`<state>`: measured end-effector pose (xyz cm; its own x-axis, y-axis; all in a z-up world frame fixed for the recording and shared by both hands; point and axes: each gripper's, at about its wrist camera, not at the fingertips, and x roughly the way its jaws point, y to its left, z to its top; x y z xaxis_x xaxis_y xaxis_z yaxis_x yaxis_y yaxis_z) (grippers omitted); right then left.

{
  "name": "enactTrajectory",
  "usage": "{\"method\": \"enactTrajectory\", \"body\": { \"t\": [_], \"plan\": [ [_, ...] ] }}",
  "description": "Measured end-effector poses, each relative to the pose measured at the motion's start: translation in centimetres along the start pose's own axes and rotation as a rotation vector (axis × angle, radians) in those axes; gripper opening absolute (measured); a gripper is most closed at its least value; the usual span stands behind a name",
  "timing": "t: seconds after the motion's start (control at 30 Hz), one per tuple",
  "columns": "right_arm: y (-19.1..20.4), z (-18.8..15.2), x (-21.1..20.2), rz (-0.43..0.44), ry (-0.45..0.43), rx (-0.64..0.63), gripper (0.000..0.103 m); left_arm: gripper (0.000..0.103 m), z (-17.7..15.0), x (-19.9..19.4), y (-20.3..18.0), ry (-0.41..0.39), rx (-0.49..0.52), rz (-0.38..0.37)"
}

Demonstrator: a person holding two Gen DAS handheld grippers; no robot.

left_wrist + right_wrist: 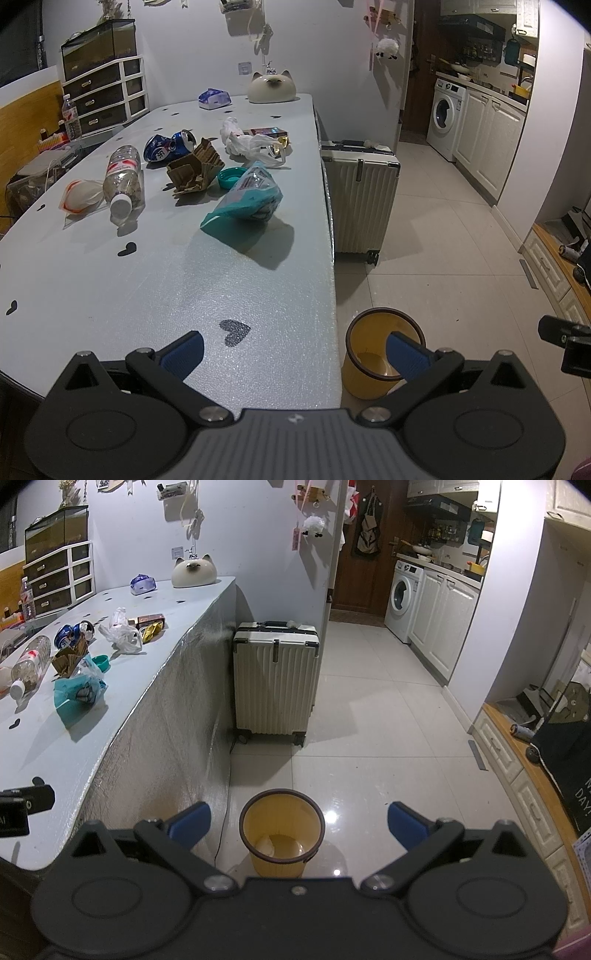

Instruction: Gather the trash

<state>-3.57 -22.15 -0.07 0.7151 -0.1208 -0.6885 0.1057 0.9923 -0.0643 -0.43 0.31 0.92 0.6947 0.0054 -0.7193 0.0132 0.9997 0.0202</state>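
Observation:
Trash lies on the pale table [147, 295]: a teal snack bag [247, 199], a torn cardboard piece [194, 170], a crushed blue can [168, 146], a clear plastic bottle [123, 177], a white plastic bag [247, 142], a teal lid [231, 176] and a small clear pouch [81, 195]. A yellow bin [282, 834] stands on the floor by the table's near corner and looks empty. My left gripper [295, 354] is open over the table's near edge. My right gripper [299, 825] is open above the bin, with nothing held.
A white suitcase [277, 679] stands against the table's side. A cat-shaped ornament [271, 86], a tissue pack [214, 99] and a drawer unit [107, 92] sit at the table's far end. Tiled floor [388, 738] runs toward a washing machine [404, 589] and cabinets.

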Motion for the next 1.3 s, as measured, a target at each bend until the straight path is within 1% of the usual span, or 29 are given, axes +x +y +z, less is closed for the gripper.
{"method": "enactTrajectory", "body": {
  "t": [0.23,0.27,0.87,0.97,1.1,1.2,1.3],
  "plan": [
    [0.0,0.0,0.0,0.000,0.000,0.000,0.103,0.103,0.0,0.0,0.0,0.000,0.000,-0.001],
    [0.0,0.0,0.0,0.000,0.000,0.000,0.103,0.103,0.0,0.5,0.2,0.000,0.000,-0.002],
    [0.1,0.2,0.2,-0.002,-0.001,-0.001,0.103,0.103,0.1,0.3,0.3,-0.007,0.000,0.002],
    [0.3,0.4,0.2,0.000,-0.003,-0.003,0.103,0.103,0.4,0.3,0.6,-0.036,0.005,0.009],
    [0.6,0.6,0.2,0.003,-0.027,-0.023,0.103,0.103,1.4,0.7,1.6,-0.076,-0.013,0.035],
    [0.1,1.1,0.6,0.012,-0.061,-0.032,0.103,0.103,2.4,0.9,2.8,-0.113,-0.030,0.060],
    [0.9,2.0,1.3,0.022,-0.089,-0.046,0.103,0.103,3.5,1.1,4.7,-0.153,-0.056,0.094]
  ]
}}
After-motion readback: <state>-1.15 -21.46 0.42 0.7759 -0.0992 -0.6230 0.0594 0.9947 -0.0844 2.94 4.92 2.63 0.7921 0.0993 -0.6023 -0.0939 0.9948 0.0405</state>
